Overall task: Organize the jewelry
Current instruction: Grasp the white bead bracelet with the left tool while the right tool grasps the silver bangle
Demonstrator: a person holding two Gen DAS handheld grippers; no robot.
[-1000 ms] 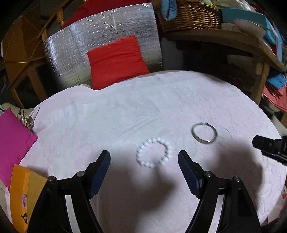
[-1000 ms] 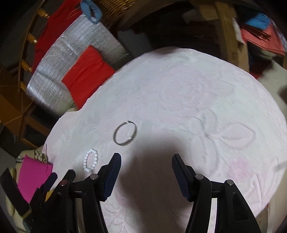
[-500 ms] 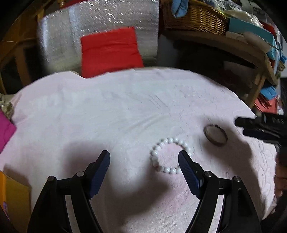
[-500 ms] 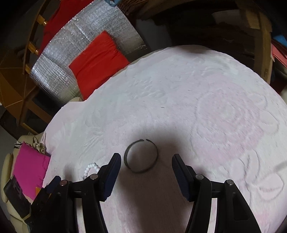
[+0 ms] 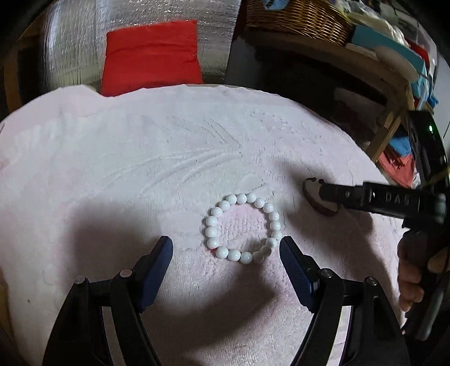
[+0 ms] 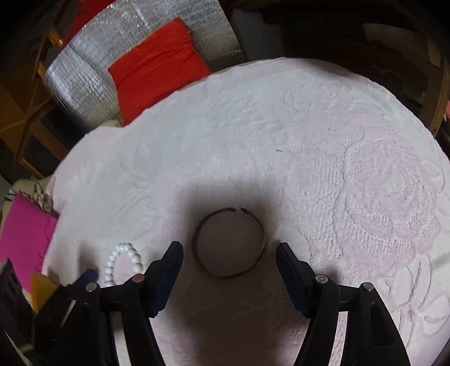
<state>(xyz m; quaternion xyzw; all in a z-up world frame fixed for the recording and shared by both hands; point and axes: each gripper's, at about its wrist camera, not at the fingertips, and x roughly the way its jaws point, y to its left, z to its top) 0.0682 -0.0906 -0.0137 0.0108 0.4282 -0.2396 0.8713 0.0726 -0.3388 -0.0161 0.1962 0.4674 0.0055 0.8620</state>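
Observation:
A white bead bracelet (image 5: 211, 231) lies flat on the pale pink towel (image 5: 112, 169), just ahead of my left gripper (image 5: 225, 243). That gripper is open, its right fingertip (image 5: 287, 250) close to the beads without pressing them. A thin dark metal bangle (image 6: 227, 274), with a small gap at its far side, lies between and just ahead of the tips of my open right gripper (image 6: 229, 247), untouched. In the left wrist view the bangle (image 5: 310, 197) is partly hidden behind a right finger (image 5: 340, 194). The bead bracelet (image 6: 123, 250) shows at lower left in the right wrist view.
A red cushion (image 5: 152, 56) leans on a silver foil sheet (image 5: 70, 50) beyond the towel's far edge. A wicker basket (image 5: 298, 17) and boxes sit on a wooden shelf (image 5: 388, 84) at back right. A magenta cushion (image 6: 25, 233) lies off the left edge.
Both grippers have come down and closer to the towel. The bead bracelet now lies between the left fingertips, and the bangle has come between the right fingertips. The right jaws stand slightly wider.

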